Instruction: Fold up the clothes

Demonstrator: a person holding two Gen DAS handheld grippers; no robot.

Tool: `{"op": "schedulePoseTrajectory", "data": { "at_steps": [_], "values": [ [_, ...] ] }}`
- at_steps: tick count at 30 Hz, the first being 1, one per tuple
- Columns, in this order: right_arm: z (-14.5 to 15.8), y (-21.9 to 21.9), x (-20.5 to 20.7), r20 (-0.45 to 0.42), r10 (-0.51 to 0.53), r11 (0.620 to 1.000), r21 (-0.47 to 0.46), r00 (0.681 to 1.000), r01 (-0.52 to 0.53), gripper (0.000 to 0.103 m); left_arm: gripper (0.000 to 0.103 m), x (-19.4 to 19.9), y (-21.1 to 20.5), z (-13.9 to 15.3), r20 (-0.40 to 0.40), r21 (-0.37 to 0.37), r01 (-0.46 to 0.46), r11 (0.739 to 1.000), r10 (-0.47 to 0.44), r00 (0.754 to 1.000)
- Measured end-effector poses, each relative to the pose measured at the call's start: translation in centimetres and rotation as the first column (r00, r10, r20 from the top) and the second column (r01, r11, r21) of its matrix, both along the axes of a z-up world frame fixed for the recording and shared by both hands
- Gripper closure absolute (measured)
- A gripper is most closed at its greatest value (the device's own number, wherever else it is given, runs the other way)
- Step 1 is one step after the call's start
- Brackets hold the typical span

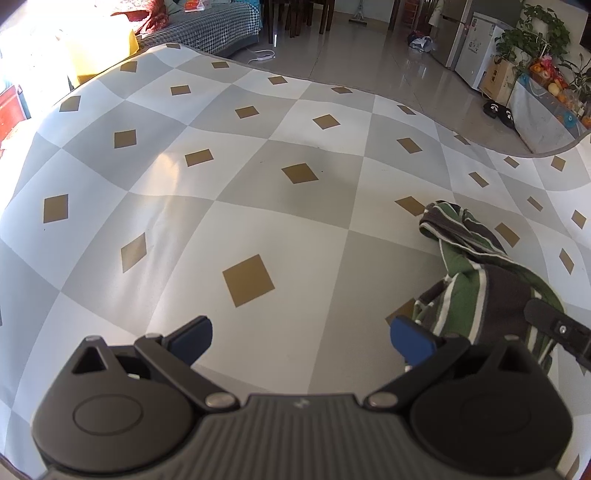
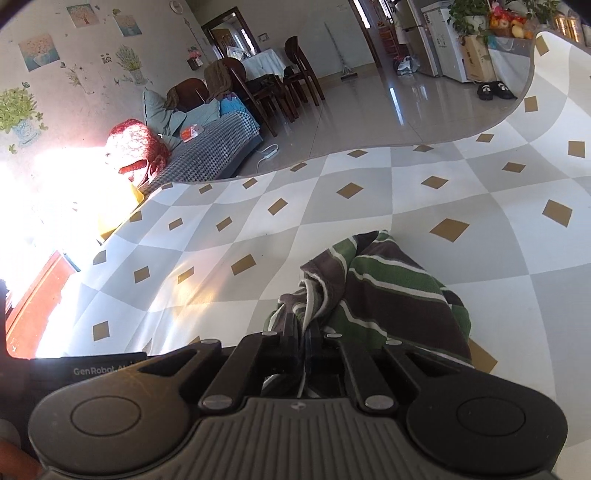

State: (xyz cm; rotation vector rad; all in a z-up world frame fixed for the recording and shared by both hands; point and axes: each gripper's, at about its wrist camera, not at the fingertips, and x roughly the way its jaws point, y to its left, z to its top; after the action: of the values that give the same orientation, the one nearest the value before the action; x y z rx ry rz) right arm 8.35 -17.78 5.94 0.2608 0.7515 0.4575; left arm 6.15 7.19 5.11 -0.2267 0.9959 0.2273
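A crumpled garment (image 1: pixel 476 291) with green, brown and white stripes lies on the checked tablecloth (image 1: pixel 221 184) at the lower right of the left wrist view. My left gripper (image 1: pixel 299 338) stands open above the cloth, its blue pads wide apart with nothing between them; its right pad sits just beside the garment's edge. In the right wrist view the same striped garment (image 2: pixel 388 291) bunches up straight ahead. My right gripper (image 2: pixel 303 332) is shut on a fold of it, fabric pinched between the closed fingers. A finger of the right gripper (image 1: pixel 554 326) shows over the garment at the right edge.
The tablecloth (image 2: pixel 332 229) has grey and white diamonds with gold squares and a curved far edge. Beyond it lie a shiny tiled floor (image 2: pixel 369 107), a sofa (image 2: pixel 210 147), dining chairs (image 2: pixel 280 81), a fridge and potted plants (image 1: pixel 535 33). Bright sunlight washes out the left side.
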Motion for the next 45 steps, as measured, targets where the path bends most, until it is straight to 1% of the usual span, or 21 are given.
{"op": "schedulePoseTrajectory", "data": {
  "at_steps": [4,11,15,19,24,28,30,32,36,39,40,42,44,45],
  "values": [
    [2.9,-2.2,-0.6,0.070,-0.032,0.999,0.031,0.997,0.029,0.098,0.000,-0.4,-0.8,0.6,0.012,0.005,0.016,1.000,-0.016,1.000],
    [7.3,-6.2,-1.9,0.153,-0.100,0.987,0.141,0.983,0.079,0.098,0.000,-0.9,-3.0,1.5,0.023,0.012,0.075,0.997,-0.076,0.997],
    [9.1,-7.7,-2.7,0.186,-0.130,0.981,0.164,0.974,0.099,0.098,0.000,-1.5,-4.6,2.2,0.040,0.013,0.136,0.991,-0.137,0.990],
    [9.8,-8.9,-3.7,0.191,-0.136,0.980,0.171,0.972,0.104,0.098,0.000,-2.1,-5.6,2.5,0.047,0.017,0.161,0.987,-0.162,0.986],
    [9.5,-9.3,-5.2,0.177,-0.095,0.986,0.155,0.980,0.068,0.098,0.000,-2.9,-6.0,2.5,0.051,-0.020,0.155,0.988,-0.154,0.987],
    [8.8,-9.1,-7.1,0.163,-0.040,0.991,0.131,0.986,0.018,0.098,0.000,-3.4,-5.9,2.1,0.040,-0.096,0.141,0.985,-0.138,0.990],
    [8.3,-8.7,-8.3,0.158,-0.003,0.994,0.112,0.987,-0.015,0.098,0.000,-3.6,-6.0,2.0,0.047,-0.104,0.138,0.985,-0.134,0.990],
    [7.7,-8.3,-9.6,0.153,0.041,0.993,0.104,0.987,-0.058,0.098,0.000,-3.6,-5.9,2.2,0.061,-0.107,0.137,0.985,-0.131,0.990],
    [6.1,-6.9,-12.0,0.125,0.149,0.986,0.060,0.981,-0.157,0.098,0.000,-3.5,-5.5,2.6,0.093,-0.141,0.133,0.981,-0.120,0.988],
    [4.7,-6.6,-12.7,0.090,0.159,0.986,0.041,0.983,-0.163,0.098,0.000,-3.4,-5.1,2.3,0.094,-0.177,0.121,0.977,-0.105,0.990],
    [4.2,-6.6,-12.9,0.075,0.159,0.986,0.037,0.984,-0.163,0.097,0.000,-3.3,-4.9,2.1,0.093,-0.185,0.115,0.976,-0.099,0.991],
    [3.2,-6.8,-12.7,0.037,0.132,0.991,0.014,0.991,-0.133,0.092,0.000,-3.1,-4.8,1.7,0.085,-0.191,0.109,0.975,-0.095,0.992],
    [2.6,-6.9,-12.5,0.012,0.101,0.995,-0.009,0.995,-0.101,0.080,0.000,-2.8,-4.7,1.2,0.068,-0.196,0.101,0.975,-0.089,0.994],
    [2.3,-6.9,-12.3,-0.001,0.087,0.996,-0.019,0.996,-0.087,0.078,0.000,-2.6,-4.7,1.0,0.060,-0.198,0.096,0.976,-0.085,0.995]
  ]
}}
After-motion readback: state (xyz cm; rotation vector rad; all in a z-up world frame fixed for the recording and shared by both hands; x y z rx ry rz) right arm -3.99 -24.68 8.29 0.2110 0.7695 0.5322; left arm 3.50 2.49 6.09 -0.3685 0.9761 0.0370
